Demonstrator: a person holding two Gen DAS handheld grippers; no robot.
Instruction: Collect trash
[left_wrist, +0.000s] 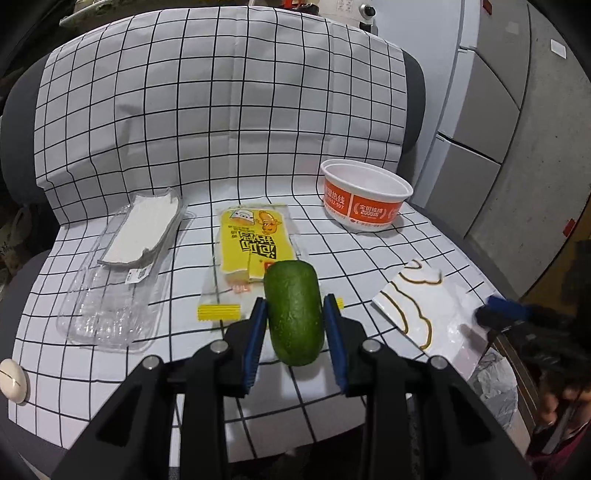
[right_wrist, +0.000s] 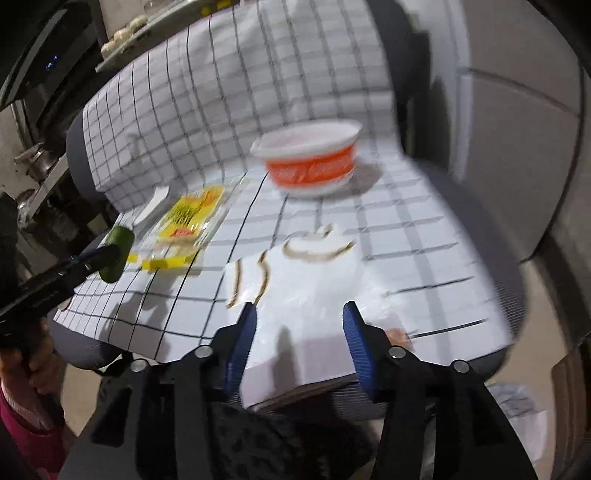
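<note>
**Left fingers bracket the avocado; right fingers come in over the white bag**

The avocado (left_wrist: 293, 314) lies on the checked cloth (left_wrist: 221, 129) at the near middle of the seat, its long axis running away from you. Your left gripper (left_wrist: 295, 314) has a blue pad on each side of it; the left pad looks to be touching the skin and the right one just beside it, so I judge the grip is about to close rather than firm, and I cannot tell whether it bears any weight. Close evenly across the widest part, since the rounded skin could roll out toward you if you squeeze near the end.

Just beyond the avocado lies the yellow snack wrapper (left_wrist: 251, 243), partly under its far end; lift straight up so you don't drag it. To the left sits the clear plastic tray (left_wrist: 110, 295) with a white liner, and at the far right the orange and white paper bowl (left_wrist: 365, 195).

Your right gripper (right_wrist: 299, 321) is spread wide and holds nothing. It hangs over the near edge of the white plastic bag (right_wrist: 314, 288) with brown outlines. That view is blurred, so slow down before pinching the thin film.
</note>
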